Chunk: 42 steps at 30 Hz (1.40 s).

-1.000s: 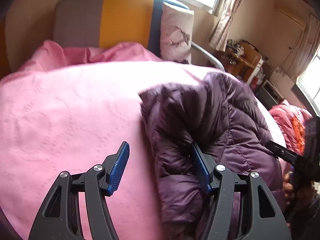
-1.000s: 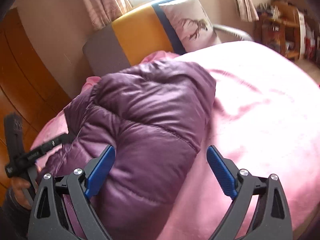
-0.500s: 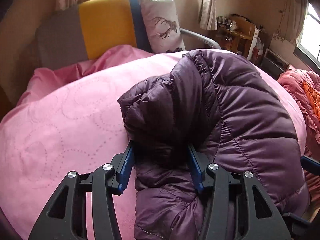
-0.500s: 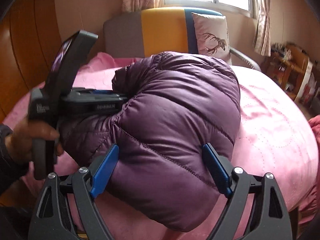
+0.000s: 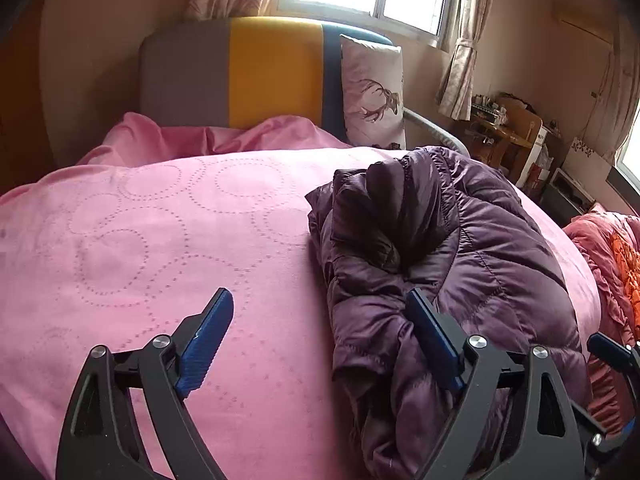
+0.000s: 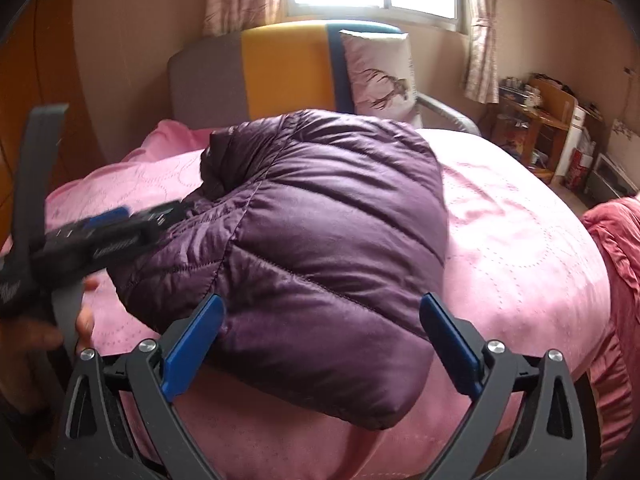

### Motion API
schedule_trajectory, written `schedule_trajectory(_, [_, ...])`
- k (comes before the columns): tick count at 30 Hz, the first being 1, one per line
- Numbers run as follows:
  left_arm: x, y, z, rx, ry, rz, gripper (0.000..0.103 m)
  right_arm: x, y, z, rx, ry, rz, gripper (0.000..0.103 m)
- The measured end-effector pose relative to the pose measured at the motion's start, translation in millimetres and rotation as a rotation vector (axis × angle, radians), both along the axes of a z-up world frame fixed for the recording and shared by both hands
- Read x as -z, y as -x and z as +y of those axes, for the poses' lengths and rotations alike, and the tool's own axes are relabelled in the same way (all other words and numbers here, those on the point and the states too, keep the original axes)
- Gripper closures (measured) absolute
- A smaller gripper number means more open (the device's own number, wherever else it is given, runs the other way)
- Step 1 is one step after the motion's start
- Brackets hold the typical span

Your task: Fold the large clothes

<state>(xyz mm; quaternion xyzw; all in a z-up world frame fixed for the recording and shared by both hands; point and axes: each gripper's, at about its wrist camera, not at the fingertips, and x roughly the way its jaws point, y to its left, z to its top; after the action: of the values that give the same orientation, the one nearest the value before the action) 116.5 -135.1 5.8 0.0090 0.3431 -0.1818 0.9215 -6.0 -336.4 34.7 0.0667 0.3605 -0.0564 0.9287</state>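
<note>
A purple quilted down jacket lies folded in a thick bundle on the pink bedspread. My left gripper is open; its right finger rests against the jacket's near-left edge, its left finger over bare bedspread. In the right wrist view the jacket fills the middle. My right gripper is open, its fingers on either side of the jacket's near end, not closed on it. The left gripper shows blurred at the jacket's left side, held by a hand.
A headboard in grey, yellow and blue stands at the far end with a deer-print pillow. A red-orange quilt hangs at the bed's right edge. Wooden shelves stand at the far right. A wooden wardrobe is on the left.
My left gripper was shut on the jacket's edge half a second ago; it has opened and drawn back to the left. The jacket has settled on the bed. My right gripper stays open.
</note>
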Motion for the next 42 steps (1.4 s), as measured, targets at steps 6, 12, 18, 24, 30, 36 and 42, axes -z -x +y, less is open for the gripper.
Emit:
schedule_trajectory(6, [-6,31,13,-0.019,0.002,-0.036,0.01,-17,17,3,0.132,0.002,-0.061,0.002])
schedule_trajectory(12, [-4,51,24,-0.047,0.007,-0.051,0.004,-24,41,15,0.212,0.018,-0.117,0.002])
schedule_trajectory(18, [-2,67,31,-0.066,0.002,-0.058,0.004,-13,47,22,0.257,0.029,-0.073,0.002])
schedule_trajectory(24, [2,78,33,-0.072,-0.021,-0.055,0.004,-8,48,28,0.268,0.037,-0.045,0.002])
schedule_trajectory(30, [3,83,33,-0.068,-0.037,-0.06,0.004,-10,52,29,0.291,0.039,-0.048,0.002])
schedule_trajectory(36, [2,90,28,-0.066,-0.055,-0.081,0.004,-5,52,35,0.281,0.061,-0.035,0.002])
schedule_trajectory(42, [2,90,29,-0.065,-0.044,-0.07,0.004,-7,55,37,0.283,0.073,-0.041,0.002])
